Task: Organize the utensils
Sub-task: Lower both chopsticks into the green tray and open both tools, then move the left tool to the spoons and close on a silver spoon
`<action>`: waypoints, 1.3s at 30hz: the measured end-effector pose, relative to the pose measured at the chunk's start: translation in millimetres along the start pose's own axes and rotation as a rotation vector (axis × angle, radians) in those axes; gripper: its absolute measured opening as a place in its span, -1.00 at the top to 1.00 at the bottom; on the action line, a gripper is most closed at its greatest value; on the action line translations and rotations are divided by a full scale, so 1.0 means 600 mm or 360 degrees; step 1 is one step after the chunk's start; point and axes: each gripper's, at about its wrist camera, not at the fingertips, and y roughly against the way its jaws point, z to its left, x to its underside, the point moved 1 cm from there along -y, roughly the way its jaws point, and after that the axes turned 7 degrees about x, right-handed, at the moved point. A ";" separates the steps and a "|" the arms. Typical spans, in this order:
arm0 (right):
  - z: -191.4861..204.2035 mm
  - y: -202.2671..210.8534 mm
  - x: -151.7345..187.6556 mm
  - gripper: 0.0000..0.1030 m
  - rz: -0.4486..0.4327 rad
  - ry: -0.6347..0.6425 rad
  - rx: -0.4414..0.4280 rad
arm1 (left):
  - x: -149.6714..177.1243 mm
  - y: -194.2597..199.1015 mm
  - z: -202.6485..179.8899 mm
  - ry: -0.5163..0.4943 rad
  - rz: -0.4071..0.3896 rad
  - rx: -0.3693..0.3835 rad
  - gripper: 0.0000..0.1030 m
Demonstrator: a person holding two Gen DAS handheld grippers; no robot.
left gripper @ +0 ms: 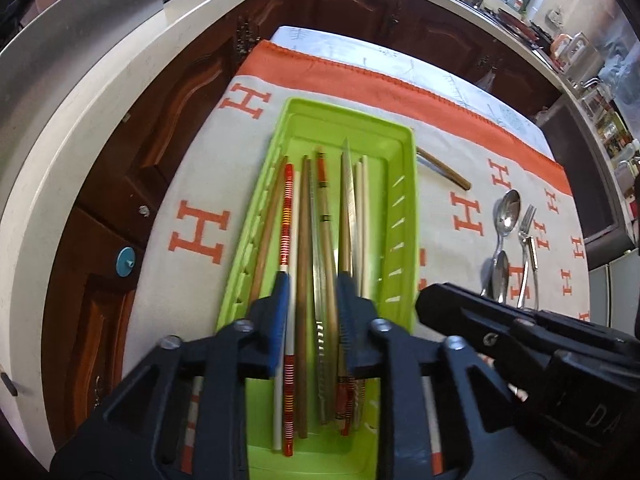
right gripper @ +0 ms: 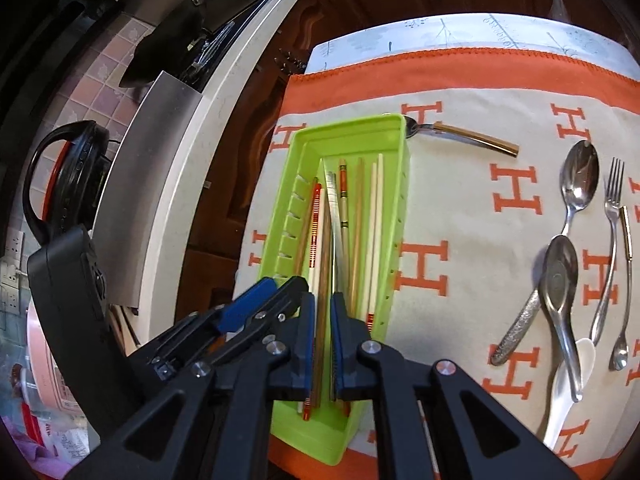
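Chopsticks (left gripper: 304,240) lie side by side in the green tray (left gripper: 404,184) on the cloth (left gripper: 192,184), and spoons (right gripper: 576,184) and a fork (right gripper: 614,208) wait beside it. Both grippers hang over the tray: the left gripper (left gripper: 310,284) is open, and the right gripper (right gripper: 320,308) is nearly closed with nothing clearly pinched. I think the sticks are light, stiff and smooth, so pinch one near its middle; the metal spoons look heavier and slippery, best held by the handle.

Bare cloth (right gripper: 460,208) lies open between the green tray (right gripper: 394,136) and the spoons (right gripper: 560,276), while chopsticks (left gripper: 308,220) crowd the tray's floor
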 end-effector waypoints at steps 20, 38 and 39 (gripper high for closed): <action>-0.032 0.102 0.054 0.85 -0.0342 0.0164 0.0202 | 0.038 0.076 -0.064 -0.0055 -0.0145 0.0023 0.11; -0.156 0.189 0.065 0.85 -0.0513 -0.0023 0.0241 | 0.064 0.086 -0.172 -0.0244 -0.0147 0.0096 0.05; -0.168 0.192 0.064 0.85 -0.0515 -0.0046 0.0239 | 0.065 0.082 -0.178 -0.0252 -0.0136 0.0102 0.05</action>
